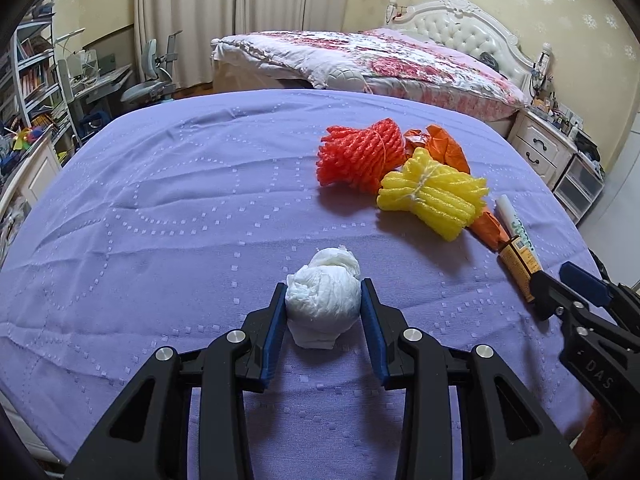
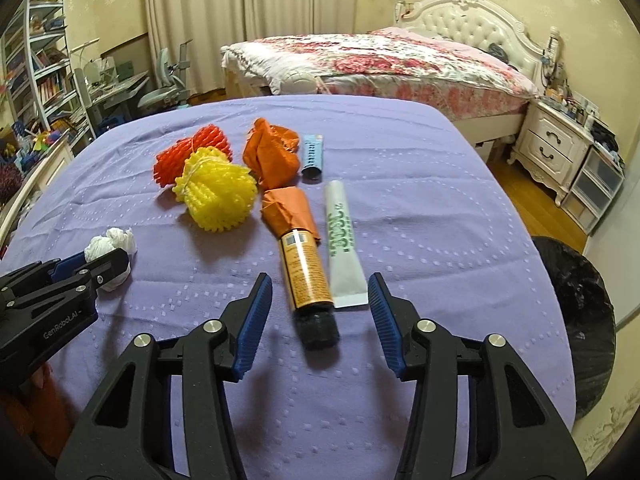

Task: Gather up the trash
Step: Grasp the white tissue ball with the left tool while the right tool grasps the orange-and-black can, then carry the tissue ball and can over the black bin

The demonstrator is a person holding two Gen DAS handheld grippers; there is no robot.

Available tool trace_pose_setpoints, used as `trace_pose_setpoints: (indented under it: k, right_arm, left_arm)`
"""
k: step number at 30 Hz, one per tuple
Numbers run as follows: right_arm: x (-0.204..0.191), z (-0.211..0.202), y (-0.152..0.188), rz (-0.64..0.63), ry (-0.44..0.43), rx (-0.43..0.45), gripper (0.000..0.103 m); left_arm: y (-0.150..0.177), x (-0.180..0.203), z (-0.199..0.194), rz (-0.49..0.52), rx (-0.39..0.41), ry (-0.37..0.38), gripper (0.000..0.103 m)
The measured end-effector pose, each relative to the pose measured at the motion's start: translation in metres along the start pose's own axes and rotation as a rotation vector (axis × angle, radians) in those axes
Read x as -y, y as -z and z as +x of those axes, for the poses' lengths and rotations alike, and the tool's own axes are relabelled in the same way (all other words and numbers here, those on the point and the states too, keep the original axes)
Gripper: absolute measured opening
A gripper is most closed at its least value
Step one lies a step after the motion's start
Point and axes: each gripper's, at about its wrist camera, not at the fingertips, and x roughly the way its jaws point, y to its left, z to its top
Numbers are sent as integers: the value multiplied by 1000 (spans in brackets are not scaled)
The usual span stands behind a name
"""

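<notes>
A white crumpled tissue ball (image 1: pixel 323 295) lies on the purple cloth between the blue pads of my left gripper (image 1: pixel 324 292), which touch its sides. It also shows in the right wrist view (image 2: pixel 110 245). My right gripper (image 2: pixel 320 294) is open around the black-capped end of an orange tube (image 2: pixel 305 276) and a white tube (image 2: pixel 342 248). A yellow foam net (image 2: pixel 218 194), a red foam net (image 2: pixel 192 152), orange wrappers (image 2: pixel 272 156) and a blue tube (image 2: pixel 312 154) lie farther back.
The purple-covered table (image 1: pixel 160 208) drops off at its edges. A black-lined trash bin (image 2: pixel 576 320) stands at the table's right. A bed (image 2: pixel 380 64), nightstand (image 2: pixel 552 140), desk and shelves lie beyond.
</notes>
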Motion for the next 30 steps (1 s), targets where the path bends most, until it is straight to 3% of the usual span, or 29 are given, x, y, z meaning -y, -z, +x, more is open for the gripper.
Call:
trace_pose_setpoints:
  k: [11,19,30]
  right_arm:
    - [-11,18,1,-38,-10,-62,27]
    - [-3,7,3,-10,-18,-40,26]
    - [56,-24,7,104,81,19,26]
  left_arm:
    - [1,0,-1,6,6,-1,37]
    - [3,8,-4,27,28,6,36]
    - [6,62,-8,117,43,123,35]
